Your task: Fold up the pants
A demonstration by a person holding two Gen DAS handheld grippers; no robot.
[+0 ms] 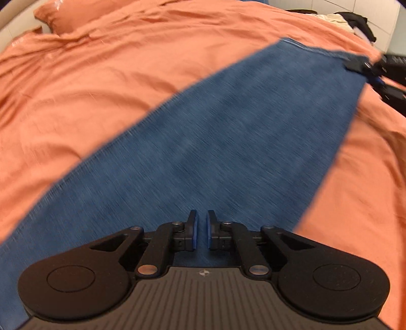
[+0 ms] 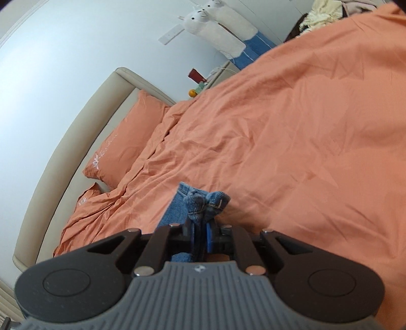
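Blue denim pants (image 1: 215,142) stretch diagonally across the orange bed cover, from the lower left to the upper right of the left wrist view. My left gripper (image 1: 202,229) hovers over the near part of the pants, its jaws a narrow gap apart and empty. My right gripper (image 2: 202,228) is shut on a bunched hem of the pants (image 2: 206,203) and holds it above the bed. The right gripper also shows at the far end of the pants in the left wrist view (image 1: 360,66).
The orange bed cover (image 2: 291,132) fills both views. Orange pillows (image 2: 121,149) lie against a beige headboard (image 2: 63,142). A nightstand with small items (image 2: 203,81) and a heap of clothes (image 2: 322,12) lie past the bed.
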